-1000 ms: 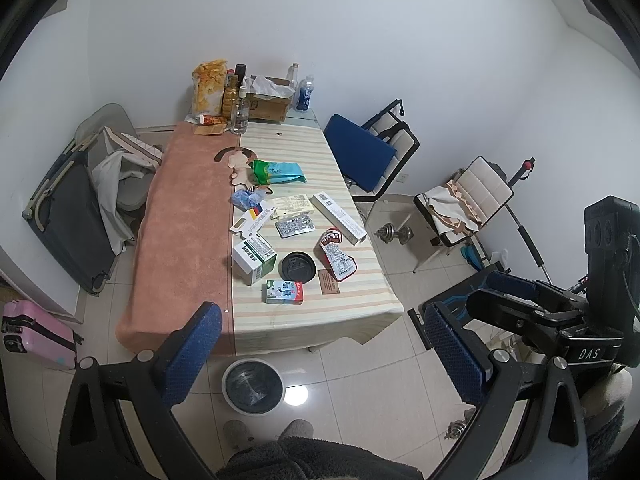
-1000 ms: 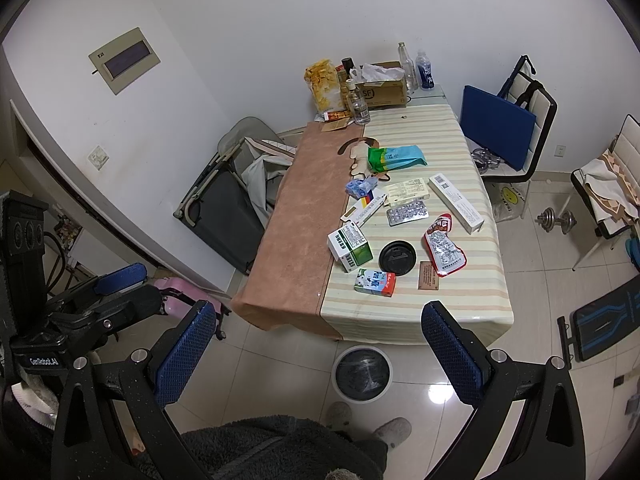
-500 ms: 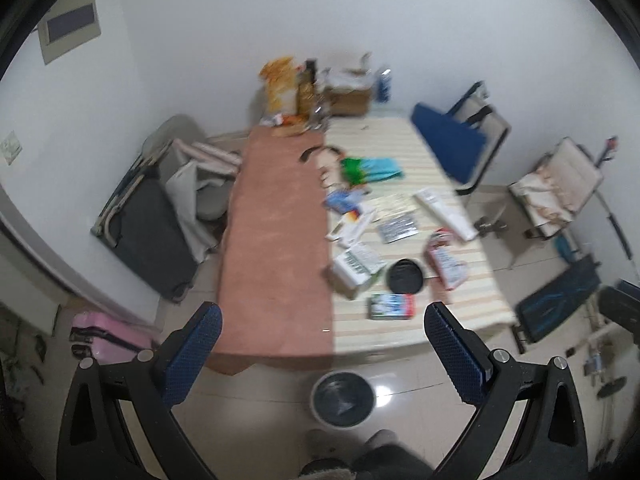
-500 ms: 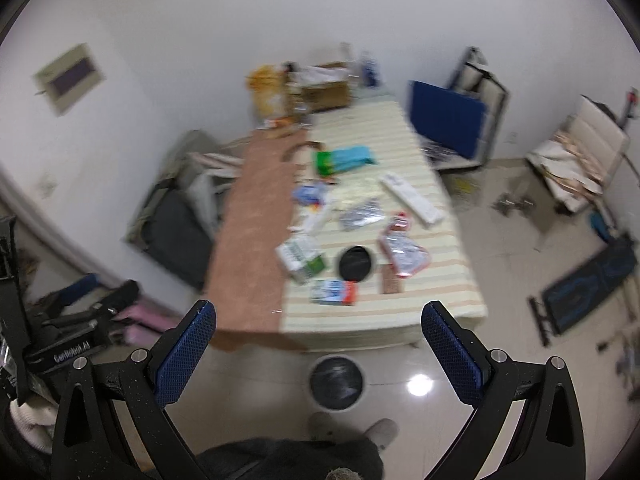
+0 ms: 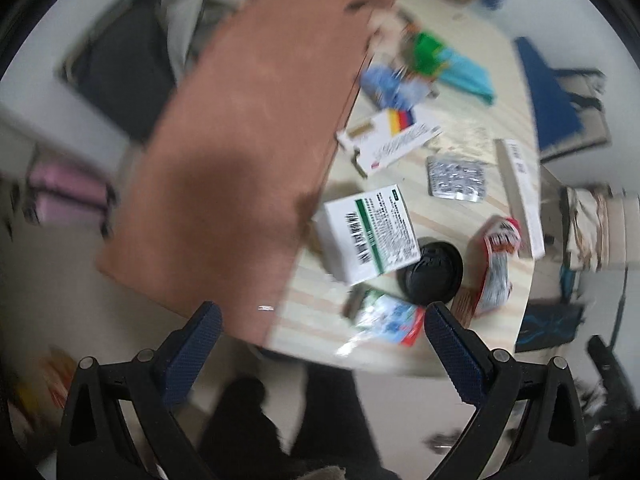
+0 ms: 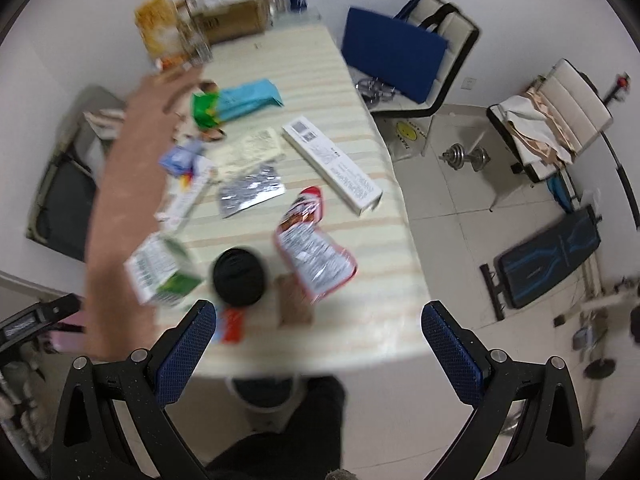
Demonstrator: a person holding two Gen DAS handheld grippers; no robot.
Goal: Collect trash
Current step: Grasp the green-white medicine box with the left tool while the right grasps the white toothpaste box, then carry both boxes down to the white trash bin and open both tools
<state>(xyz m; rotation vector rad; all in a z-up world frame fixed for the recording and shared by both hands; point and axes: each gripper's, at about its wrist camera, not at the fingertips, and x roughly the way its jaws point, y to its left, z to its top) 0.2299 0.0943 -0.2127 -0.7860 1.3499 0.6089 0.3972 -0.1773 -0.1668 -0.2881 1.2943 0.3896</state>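
Litter lies on the striped table (image 6: 360, 320): a white and green box (image 5: 368, 236), a black lid (image 5: 434, 268), a red and white wrapper (image 6: 314, 248), a small carton (image 5: 390, 318), a foil blister pack (image 6: 252, 190), a long white box (image 6: 332, 164) and a green and blue bag (image 6: 236, 102). My left gripper (image 5: 320, 332) is open and empty above the table's near edge. My right gripper (image 6: 318, 334) is open and empty above the near edge, just short of the black lid (image 6: 239, 276). Both views are motion-blurred.
A brown cloth (image 5: 248, 140) covers the table's left half. A round bin (image 6: 264, 394) stands on the floor under the near edge. Chairs (image 6: 404, 52), dumbbells (image 6: 466, 158) and a bench (image 6: 548, 260) stand to the right. Bottles and a cardboard box (image 6: 228, 20) are at the far end.
Both grippers have moved forward and down toward the table, so the litter looks much larger. Both stay open. The bin has slid under the table edge in view.
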